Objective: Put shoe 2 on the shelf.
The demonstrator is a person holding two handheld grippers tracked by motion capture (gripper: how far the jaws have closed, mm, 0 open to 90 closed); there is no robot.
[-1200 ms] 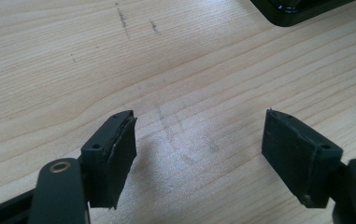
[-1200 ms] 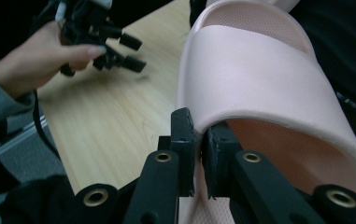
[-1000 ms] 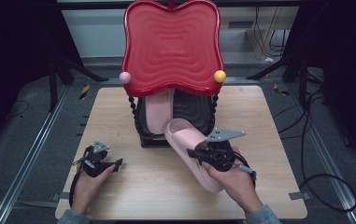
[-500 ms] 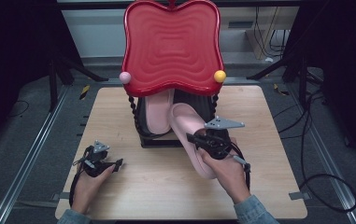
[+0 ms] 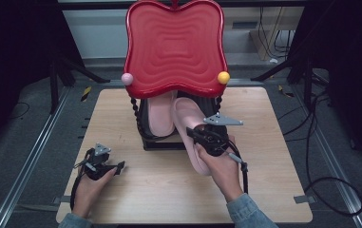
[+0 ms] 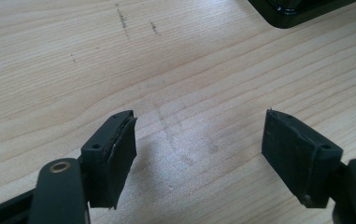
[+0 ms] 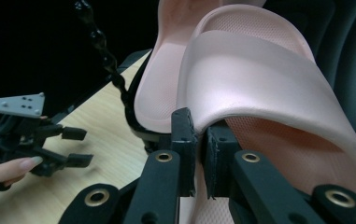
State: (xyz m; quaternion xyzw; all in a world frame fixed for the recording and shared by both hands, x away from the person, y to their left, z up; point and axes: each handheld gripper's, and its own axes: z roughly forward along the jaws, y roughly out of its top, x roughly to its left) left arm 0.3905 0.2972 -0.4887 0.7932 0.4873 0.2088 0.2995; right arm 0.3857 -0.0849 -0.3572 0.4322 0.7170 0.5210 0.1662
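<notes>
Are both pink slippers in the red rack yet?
Done: one pink slipper already sits in the rack. In hand: the right gripper is shut on the strap edge of the second slipper, whose toe end is under the red top while its heel is out over the table. Left: slide it in and let go. The left gripper rests open.

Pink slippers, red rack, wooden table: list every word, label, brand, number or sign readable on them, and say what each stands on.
None: no readable text shows in any view.
Held pink slipper: plain strap and textured footbed, no brand or size visible.
Second pink slipper in the rack: no marking visible.
Red panel: only moulded ripples.
Wooden table: only faint dark scuffs, no writing.
Grey plate on the right tool: only small holes.
</notes>
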